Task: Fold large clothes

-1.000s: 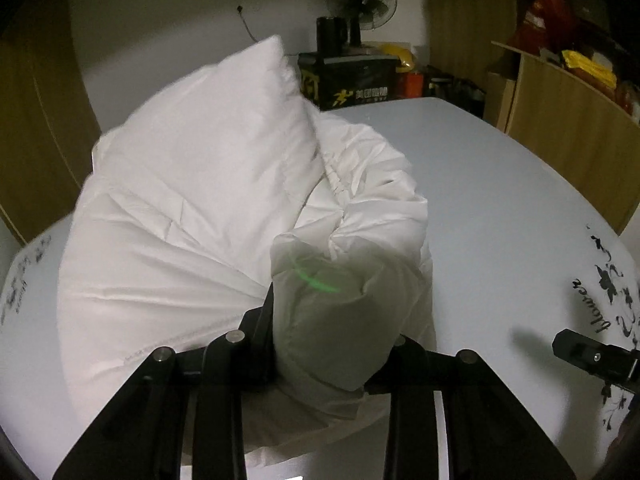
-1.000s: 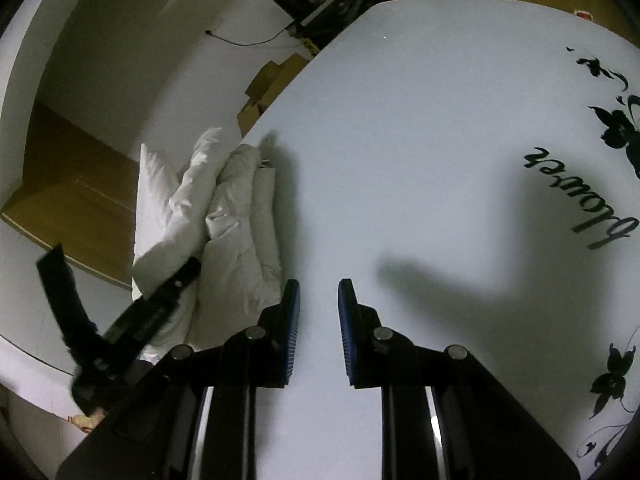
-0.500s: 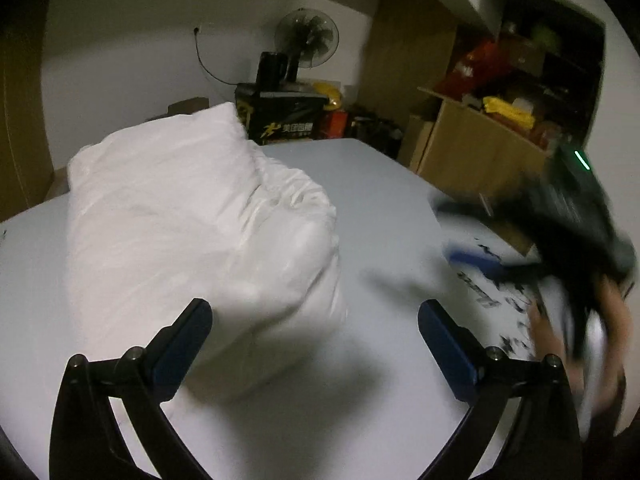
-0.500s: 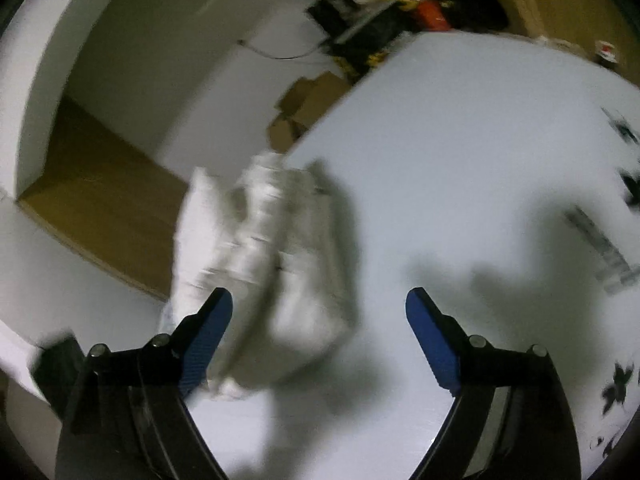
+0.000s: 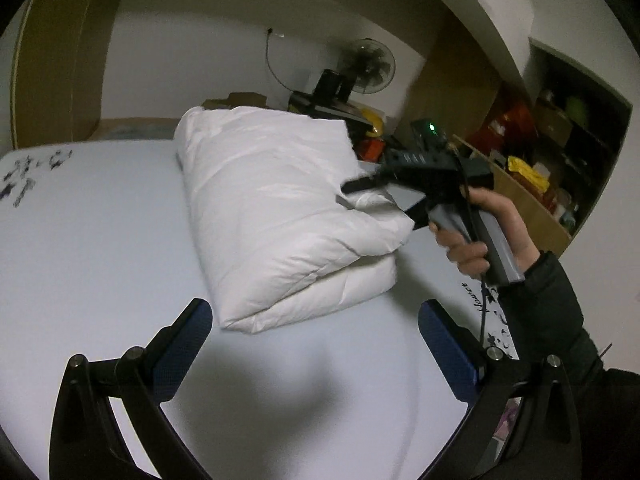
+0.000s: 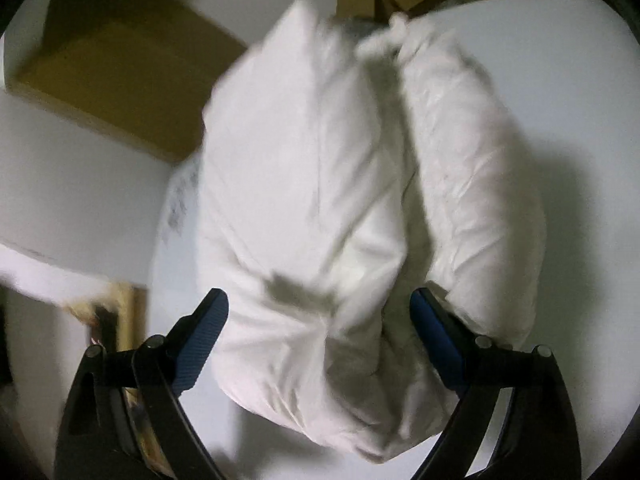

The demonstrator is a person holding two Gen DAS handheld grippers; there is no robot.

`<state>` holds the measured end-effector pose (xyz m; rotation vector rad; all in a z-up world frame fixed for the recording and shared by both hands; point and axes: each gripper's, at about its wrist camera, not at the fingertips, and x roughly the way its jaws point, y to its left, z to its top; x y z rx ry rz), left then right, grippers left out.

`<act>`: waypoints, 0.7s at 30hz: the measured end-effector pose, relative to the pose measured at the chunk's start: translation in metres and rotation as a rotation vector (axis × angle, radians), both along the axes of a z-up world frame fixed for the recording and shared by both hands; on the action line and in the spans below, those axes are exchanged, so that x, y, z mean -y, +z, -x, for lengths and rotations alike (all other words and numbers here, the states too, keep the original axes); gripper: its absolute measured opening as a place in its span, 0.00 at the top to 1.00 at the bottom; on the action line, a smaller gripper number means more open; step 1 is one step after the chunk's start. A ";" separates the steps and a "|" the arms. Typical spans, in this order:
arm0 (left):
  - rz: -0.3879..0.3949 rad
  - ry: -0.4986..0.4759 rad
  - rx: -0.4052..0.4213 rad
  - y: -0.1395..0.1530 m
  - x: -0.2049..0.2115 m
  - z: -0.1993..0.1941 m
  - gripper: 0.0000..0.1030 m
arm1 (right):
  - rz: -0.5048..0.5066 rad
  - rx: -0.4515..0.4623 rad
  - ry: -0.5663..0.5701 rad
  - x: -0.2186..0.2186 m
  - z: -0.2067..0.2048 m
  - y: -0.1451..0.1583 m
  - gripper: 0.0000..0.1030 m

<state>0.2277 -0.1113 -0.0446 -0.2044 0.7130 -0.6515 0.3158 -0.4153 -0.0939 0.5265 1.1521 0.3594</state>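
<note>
- Folded white padded garment (image 5: 288,216): a thick, puffy bundle of quilted fabric, doubled over on itself, lying on the pale bed sheet (image 5: 100,240); its rounded folded end faces the viewer.
- Left gripper (image 5: 316,344): black frame with blue pads, held just short of the bundle's near end; the jaws stand fully apart, with only bare sheet between them and no cloth in their hold.
- Right gripper (image 6: 318,320): same black-and-blue build, poised above the bundle's near right corner; its jaws are opening, and the padded cloth lies between and below them, though the pads press on nothing.
- Right hand (image 5: 480,232): wrapped round the grey handle of the right gripper, to the right of the bundle; a dark sleeve (image 5: 552,312) covers the wrist.
- Black floral print with lettering (image 5: 486,304): on the sheet, right of the bundle, partly hidden by the sleeve.
- Standing fan (image 5: 370,66): behind the bundle, against the white wall.
- Wooden shelf unit (image 5: 532,184): far right of the bundle, stacked with coloured items.
</note>
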 end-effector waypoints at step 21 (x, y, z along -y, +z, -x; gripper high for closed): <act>0.087 0.078 -0.152 -0.030 -0.042 -0.022 0.00 | -0.168 0.084 -0.153 0.042 0.072 -0.046 0.76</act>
